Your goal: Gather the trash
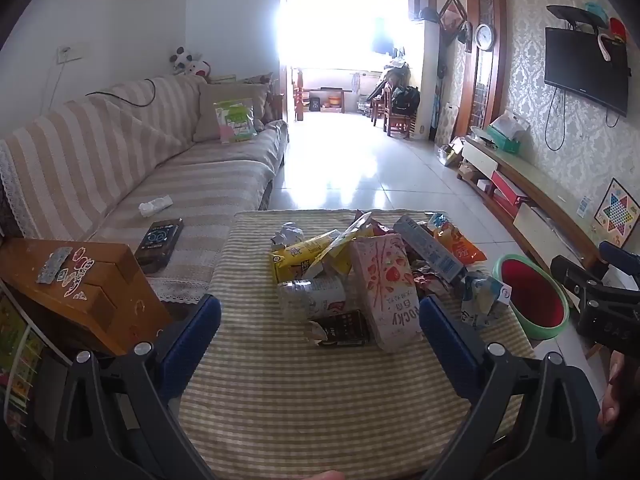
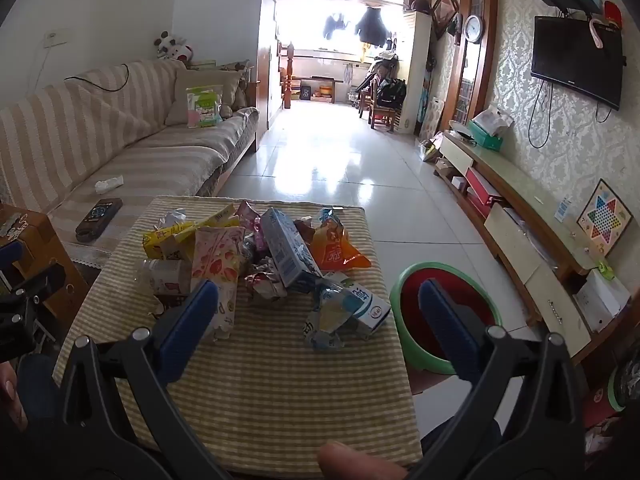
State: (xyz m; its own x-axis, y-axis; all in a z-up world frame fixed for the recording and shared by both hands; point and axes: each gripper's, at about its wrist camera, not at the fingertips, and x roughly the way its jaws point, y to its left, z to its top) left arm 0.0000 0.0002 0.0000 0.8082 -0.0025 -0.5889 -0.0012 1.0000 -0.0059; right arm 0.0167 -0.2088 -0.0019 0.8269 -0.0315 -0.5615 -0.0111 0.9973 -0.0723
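A heap of trash (image 1: 372, 268) lies on the striped tablecloth (image 1: 304, 400): a pink Pocky box (image 1: 390, 292), yellow wrappers (image 1: 308, 252), an orange bag (image 1: 460, 248), a clear plastic bottle (image 1: 308, 296) and a blue-white carton (image 2: 292, 252). My left gripper (image 1: 320, 320) hovers open just short of the heap, nothing between its blue pads. My right gripper (image 2: 318, 304) is open too, above the table's right side near a crushed milk carton (image 2: 352, 312). A green bin with a red inside (image 2: 444, 316) stands on the floor right of the table.
A striped sofa (image 1: 120, 168) with a remote (image 1: 158, 242) and a tissue runs along the left. A wooden side table (image 1: 80, 288) stands at the near left. A TV bench (image 2: 520, 220) lines the right wall. Tiled floor (image 2: 340, 160) stretches beyond the table.
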